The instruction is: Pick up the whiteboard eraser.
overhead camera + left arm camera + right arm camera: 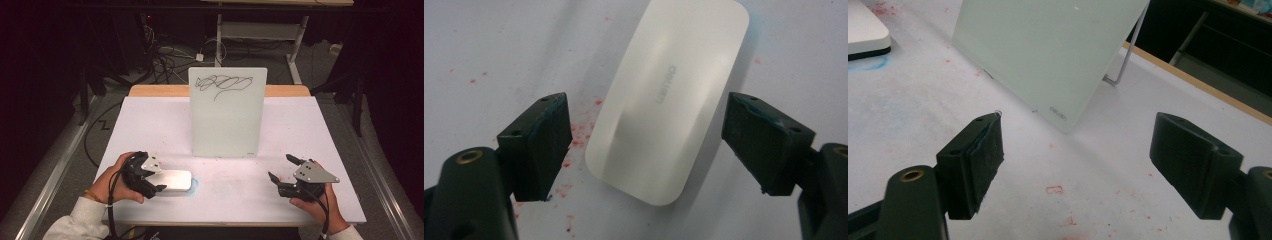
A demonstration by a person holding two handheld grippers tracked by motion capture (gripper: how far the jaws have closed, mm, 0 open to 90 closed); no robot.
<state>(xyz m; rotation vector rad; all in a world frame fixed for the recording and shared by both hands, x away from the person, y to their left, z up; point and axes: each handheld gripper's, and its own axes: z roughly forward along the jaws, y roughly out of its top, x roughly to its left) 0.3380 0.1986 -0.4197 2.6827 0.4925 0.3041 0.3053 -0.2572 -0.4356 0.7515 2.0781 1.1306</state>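
A small glass whiteboard (227, 112) stands upright on a wire stand at the middle of the table, with black scribbles near its top. Its lower corner (1048, 55) rises ahead of my right gripper. A white rounded eraser block (171, 180) lies flat at the front left. My left gripper (155, 173) is open, one jaw on each side of the eraser (669, 100), with a gap on both sides. At the front right, my right gripper (282, 168) is open above bare table, and nothing lies between its jaws (1075, 160).
The table (310, 130) is covered in white paper with faint red and blue marker stains; a wooden edge shows at the back. Cables and desk legs (295, 45) lie on the dark floor beyond. The eraser's end (865, 32) shows at the right gripper view's top left.
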